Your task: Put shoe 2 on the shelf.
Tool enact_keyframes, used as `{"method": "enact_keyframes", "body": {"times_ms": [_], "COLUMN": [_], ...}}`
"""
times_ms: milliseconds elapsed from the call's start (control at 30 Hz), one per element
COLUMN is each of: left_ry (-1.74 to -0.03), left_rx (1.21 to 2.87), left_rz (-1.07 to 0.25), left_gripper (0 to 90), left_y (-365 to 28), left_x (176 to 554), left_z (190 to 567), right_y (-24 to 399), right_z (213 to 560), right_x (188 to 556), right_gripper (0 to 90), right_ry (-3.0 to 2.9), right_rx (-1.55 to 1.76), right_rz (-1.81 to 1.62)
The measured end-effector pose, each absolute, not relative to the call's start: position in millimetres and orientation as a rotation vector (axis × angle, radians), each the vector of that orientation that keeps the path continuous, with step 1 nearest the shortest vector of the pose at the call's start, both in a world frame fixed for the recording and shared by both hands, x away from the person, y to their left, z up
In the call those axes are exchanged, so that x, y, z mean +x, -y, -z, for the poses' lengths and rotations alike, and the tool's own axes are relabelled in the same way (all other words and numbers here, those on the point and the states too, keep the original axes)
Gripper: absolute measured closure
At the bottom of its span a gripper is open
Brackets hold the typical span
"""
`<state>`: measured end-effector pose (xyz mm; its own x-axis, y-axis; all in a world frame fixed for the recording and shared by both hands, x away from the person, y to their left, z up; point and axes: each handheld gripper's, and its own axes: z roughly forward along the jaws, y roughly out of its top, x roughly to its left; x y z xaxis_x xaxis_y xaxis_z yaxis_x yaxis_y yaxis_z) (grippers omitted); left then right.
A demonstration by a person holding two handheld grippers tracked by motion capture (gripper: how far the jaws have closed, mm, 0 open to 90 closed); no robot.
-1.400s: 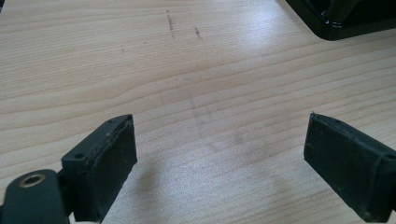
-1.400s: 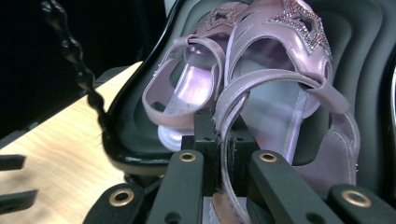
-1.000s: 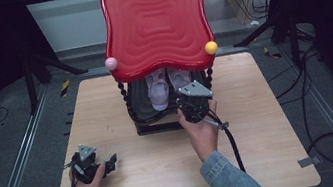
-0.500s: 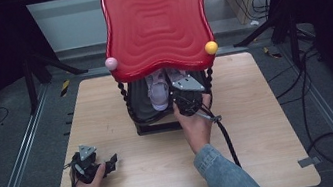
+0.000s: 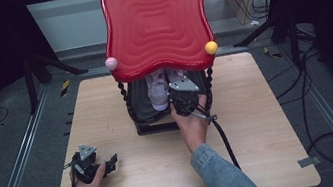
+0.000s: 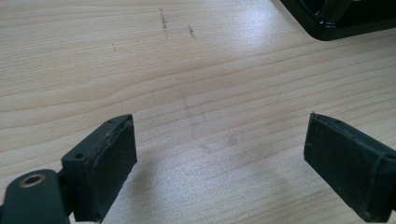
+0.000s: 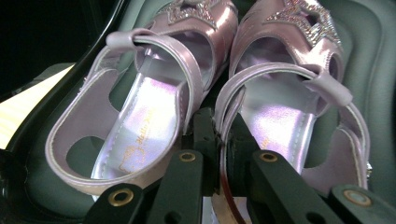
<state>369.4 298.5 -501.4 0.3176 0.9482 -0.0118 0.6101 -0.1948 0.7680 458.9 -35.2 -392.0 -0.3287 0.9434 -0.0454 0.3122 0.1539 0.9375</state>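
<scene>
Because the red wavy top (image 5: 155, 22) of the small stand overhangs its lower shelf, the high view shows only the heel ends of the two pink sandals lying there, and the toes are hidden beneath it. From the right tool view both sandals lie side by side on the dark shelf (image 7: 373, 70), their long axes running away from the camera, toes with glittering stars pointing toward the far edge of the worktop (image 5: 276, 157), heels toward the person. The right tool (image 7: 218, 140) has its jaws drawn nearly together, pinching the inner heel wall of the right-hand sandal (image 7: 285, 116); the left-hand sandal (image 7: 140, 121) lies touching it. Near the worktop's front left corner, the left tool (image 6: 219, 163) is held low over bare wood, jaws spread wide and empty, the black stand base (image 6: 336, 23) cut off at the top of its view.
</scene>
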Motion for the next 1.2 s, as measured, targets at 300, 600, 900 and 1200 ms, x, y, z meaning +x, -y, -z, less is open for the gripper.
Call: {"method": "enact_keyframes", "body": {"times_ms": [300, 600, 900, 1200], "left_ry": [-1.376, -1.372, -1.364, -1.366], "left_rx": [1.905, 1.911, 1.914, 1.912], "left_rz": [-0.628, -0.63, -0.629, -0.632], "left_gripper": [8.7, 8.7, 8.7, 8.7], "left_y": [-297.8, -296.2, -294.3, -294.0], "left_x": [369.5, 369.5, 369.3, 369.1], "left_z": [502.0, 502.0, 501.4, 500.8], "right_y": [29.1, 32.4, 40.3, 35.5], "right_z": [398.5, 396.9, 390.3, 381.4], "right_x": [462.9, 461.3, 440.9, 441.4], "right_gripper": [83.8, 71.5, 74.3, 87.4], "right_ry": [-1.756, -1.765, -1.796, -1.851], "right_rx": [1.206, 1.219, 1.212, 1.198], "right_rz": [-1.174, -1.168, -1.18, -1.178]}}
